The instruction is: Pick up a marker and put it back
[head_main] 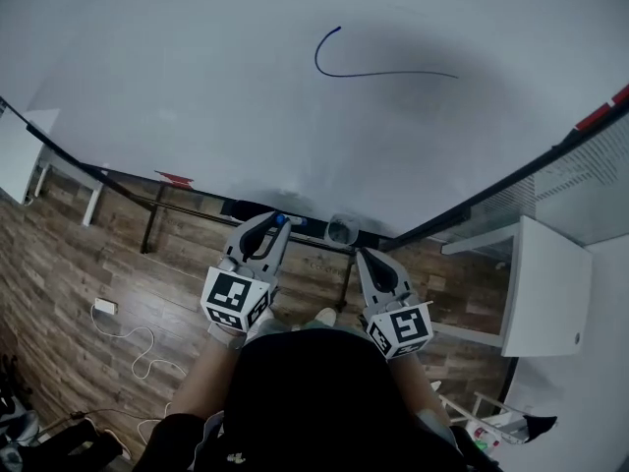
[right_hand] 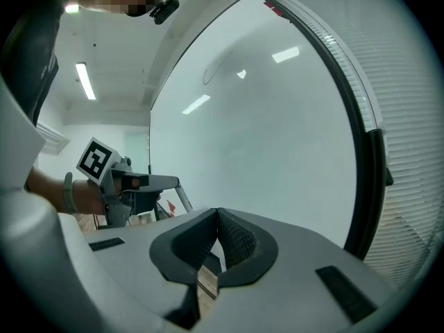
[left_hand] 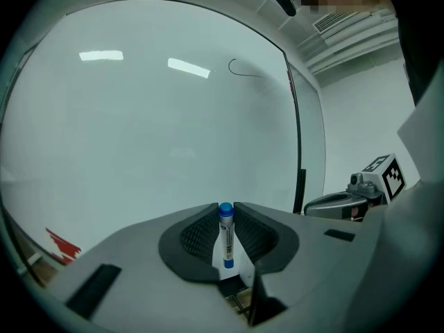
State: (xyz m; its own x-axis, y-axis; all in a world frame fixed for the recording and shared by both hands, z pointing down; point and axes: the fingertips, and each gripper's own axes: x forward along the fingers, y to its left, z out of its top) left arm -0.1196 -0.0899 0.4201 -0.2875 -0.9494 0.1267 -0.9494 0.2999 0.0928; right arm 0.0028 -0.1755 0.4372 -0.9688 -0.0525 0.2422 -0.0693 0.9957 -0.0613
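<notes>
The left gripper (left_hand: 225, 212) is clamping a slim, cylindrical, blue-capped marker (left_hand: 226, 240) upright between ribbed black jaws. The right gripper (right_hand: 217, 217) is resting with its jaws pressed together, empty.

Big whiteboard (head_main: 246, 87) with a curved blue line (head_main: 378, 73), dark frame. Wood-plank floor (head_main: 88, 264), white cable (head_main: 138, 350) lying loose on it. White desk (head_main: 18, 155) left, white cabinet (head_main: 545, 283) right. Window blinds (right_hand: 409, 116), ceiling strip light (right_hand: 85, 80).

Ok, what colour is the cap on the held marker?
Blue. The marker shows best in the left gripper view.
</notes>
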